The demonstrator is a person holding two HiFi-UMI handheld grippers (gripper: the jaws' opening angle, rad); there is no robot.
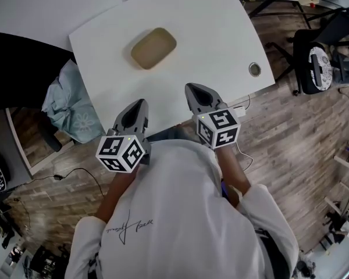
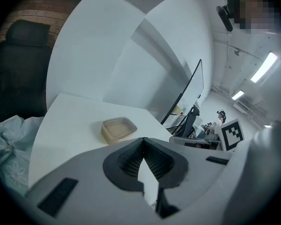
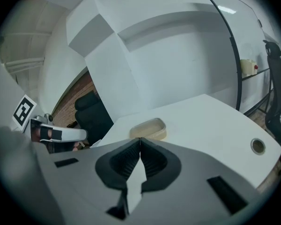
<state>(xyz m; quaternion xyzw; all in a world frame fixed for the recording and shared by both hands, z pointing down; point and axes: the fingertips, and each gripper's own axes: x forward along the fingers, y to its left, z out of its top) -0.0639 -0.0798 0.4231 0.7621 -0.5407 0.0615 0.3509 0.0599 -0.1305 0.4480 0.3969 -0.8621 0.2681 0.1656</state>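
Closest to the lens, a white shirt (image 1: 174,214), arms reaching forward to two hand-held tools. Just beyond, over the near edge of the white table (image 1: 221,34), the left gripper (image 1: 141,103) and the right gripper (image 1: 193,88), side by side, noses pointing away from the body. Both pinched fully closed, ribbed black pads (image 2: 154,161) meeting tip to tip in each gripper view, gripping nothing. Well ahead of both noses, out on the middle of the tabletop and touching neither: a shallow tan dish (image 1: 154,47). Sits between the two lines of aim, a shade toward the left one; hard to call either gripper nearer. Long axis slanted, near-left to far-right in the head view. Rounded rectangle, soft corners, raised rim, dull cloudy plastic by the look, seemingly empty. Smooth matt tabletop, with a round metal-ringed cable hole (image 1: 255,69) near its right corner. Off the left edge, a crumpled pale blue cloth (image 1: 67,106) with a flower print; below, a wood-plank floor (image 1: 291,132).
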